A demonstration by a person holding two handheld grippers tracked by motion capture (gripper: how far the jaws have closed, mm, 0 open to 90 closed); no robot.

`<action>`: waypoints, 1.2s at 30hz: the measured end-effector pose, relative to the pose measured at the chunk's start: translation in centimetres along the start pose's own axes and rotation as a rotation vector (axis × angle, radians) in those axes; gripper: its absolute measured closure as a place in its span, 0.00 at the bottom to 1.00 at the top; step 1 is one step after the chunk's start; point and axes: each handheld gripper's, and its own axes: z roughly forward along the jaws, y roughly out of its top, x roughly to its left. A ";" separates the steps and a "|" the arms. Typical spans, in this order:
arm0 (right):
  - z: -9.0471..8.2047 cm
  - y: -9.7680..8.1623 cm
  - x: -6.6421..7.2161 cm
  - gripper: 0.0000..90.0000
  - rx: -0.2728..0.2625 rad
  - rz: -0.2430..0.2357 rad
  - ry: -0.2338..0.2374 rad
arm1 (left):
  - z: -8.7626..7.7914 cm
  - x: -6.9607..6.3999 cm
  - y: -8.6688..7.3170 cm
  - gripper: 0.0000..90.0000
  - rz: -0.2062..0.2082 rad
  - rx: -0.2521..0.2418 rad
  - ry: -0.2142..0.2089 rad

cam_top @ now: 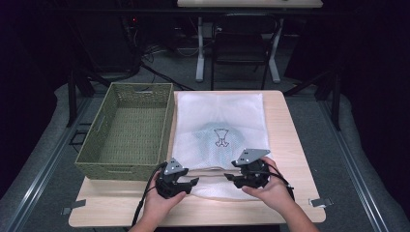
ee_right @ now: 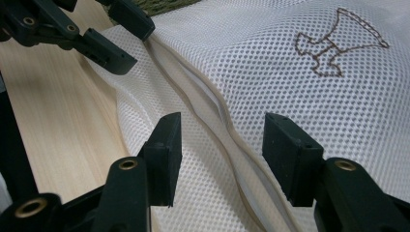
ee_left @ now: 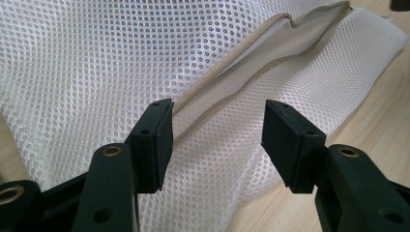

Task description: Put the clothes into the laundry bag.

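The mesh bag (cam_top: 220, 130) lies flat on the counter (cam_top: 290, 145), just right of the green basket (cam_top: 128, 130), with a light blue garment (cam_top: 217, 140) inside. Its zipper edge (ee_left: 232, 72) runs along the near side and gapes open. The left gripper (cam_top: 186, 182) hovers at the left end of this edge, its jaws spread and holding nothing. The right gripper (cam_top: 238, 178) is at the right end, and its jaws are also spread over the zipper without pressing it.

To open the bag well, I think each gripper should pinch only the upper lip, not both layers together. Then lift gently and pull apart, so the mouth stays wide and the mesh does not tear or slide on the wood.
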 end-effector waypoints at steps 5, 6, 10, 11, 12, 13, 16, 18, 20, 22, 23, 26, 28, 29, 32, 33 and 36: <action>-1.0 -1.3 0.3 0.54 -0.024 0.030 -0.008 | -0.1 0.0 0.0 0.50 -0.003 -0.003 0.000; -1.0 -1.6 0.3 0.54 -0.026 0.032 -0.009 | 0.0 0.0 0.0 0.50 -0.003 -0.003 0.002; -0.9 -2.7 0.5 0.55 -0.026 0.045 -0.008 | -0.1 0.0 0.0 0.50 -0.004 -0.003 0.002; -0.9 -2.9 0.6 0.55 -0.029 0.053 -0.007 | 0.0 0.0 0.0 0.50 -0.006 -0.004 0.003; -0.7 -3.2 0.5 0.55 -0.033 0.056 -0.008 | 0.0 0.0 0.0 0.50 -0.005 -0.004 0.005; -0.6 -3.5 0.5 0.55 -0.038 0.059 -0.008 | 0.0 0.0 -0.1 0.50 -0.006 -0.003 0.004; -0.1 -4.1 0.6 0.56 -0.043 0.058 -0.018 | 0.1 0.1 -0.1 0.50 -0.002 -0.007 0.010; 0.1 -4.4 0.6 0.57 -0.042 0.059 -0.021 | 0.0 0.1 -0.1 0.50 -0.001 0.001 0.007; 0.2 -4.7 0.6 0.59 -0.059 0.065 -0.026 | 0.1 0.1 -0.2 0.50 0.000 0.003 0.006; 0.3 -4.9 0.7 0.59 -0.085 0.077 -0.015 | 0.1 0.1 -0.2 0.50 0.000 0.007 0.005; 0.4 -5.0 0.8 0.59 -0.091 0.083 -0.010 | 0.2 0.1 -0.3 0.50 -0.004 0.007 0.003; 1.1 -5.2 1.0 0.59 -0.089 0.094 0.004 | 0.4 0.0 -0.3 0.50 -0.003 0.006 0.006; 1.6 -5.4 1.1 0.59 -0.084 0.105 0.023 | 0.4 -0.1 -0.3 0.50 0.003 0.015 0.000; 1.7 -5.4 1.2 0.59 -0.080 0.110 0.029 | 0.5 -0.1 -0.4 0.50 0.010 0.015 0.003; 2.1 -5.4 1.5 0.59 -0.064 0.090 0.033 | 0.6 -0.2 -0.4 0.50 -0.001 0.015 -0.002; 2.2 -5.5 1.6 0.59 -0.060 0.088 0.032 | 0.6 -0.2 -0.4 0.50 0.001 0.011 0.003; 2.6 -5.5 1.5 0.59 -0.050 0.082 0.033 | 0.7 -0.2 -0.4 0.50 0.000 0.012 0.002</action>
